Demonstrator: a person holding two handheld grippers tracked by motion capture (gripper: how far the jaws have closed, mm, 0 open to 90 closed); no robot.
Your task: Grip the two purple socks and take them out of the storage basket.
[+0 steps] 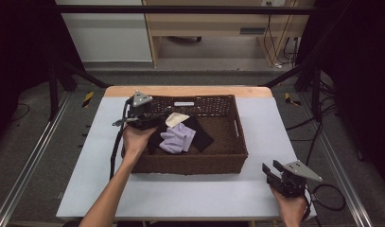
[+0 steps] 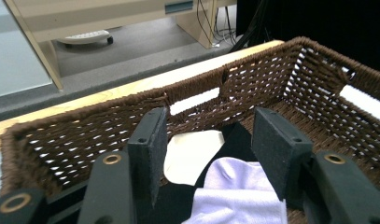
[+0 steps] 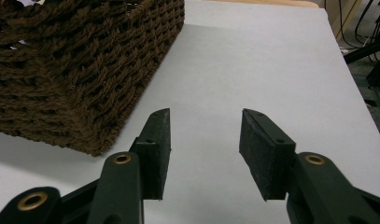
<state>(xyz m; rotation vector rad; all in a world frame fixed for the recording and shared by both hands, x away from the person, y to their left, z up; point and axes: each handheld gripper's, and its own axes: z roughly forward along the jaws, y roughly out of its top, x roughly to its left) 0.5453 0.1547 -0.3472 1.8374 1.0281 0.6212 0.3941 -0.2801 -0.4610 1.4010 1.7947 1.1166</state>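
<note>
2 grippers, left (image 1: 150,124) and right (image 1: 271,171), gape empty; 1 basket (image 1: 237,156) holds 3 cloths (image 1: 178,137).

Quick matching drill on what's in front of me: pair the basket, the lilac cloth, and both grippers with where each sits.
1. brown woven basket
2. lilac folded cloth
3. left gripper
4. right gripper

a. over bare white tabletop, jaws open
b. inside basket, on black fabric
c. middle of table
d. over the basket's inside, jaws open

Pairs: 1-c, 2-b, 3-d, 4-a
</note>
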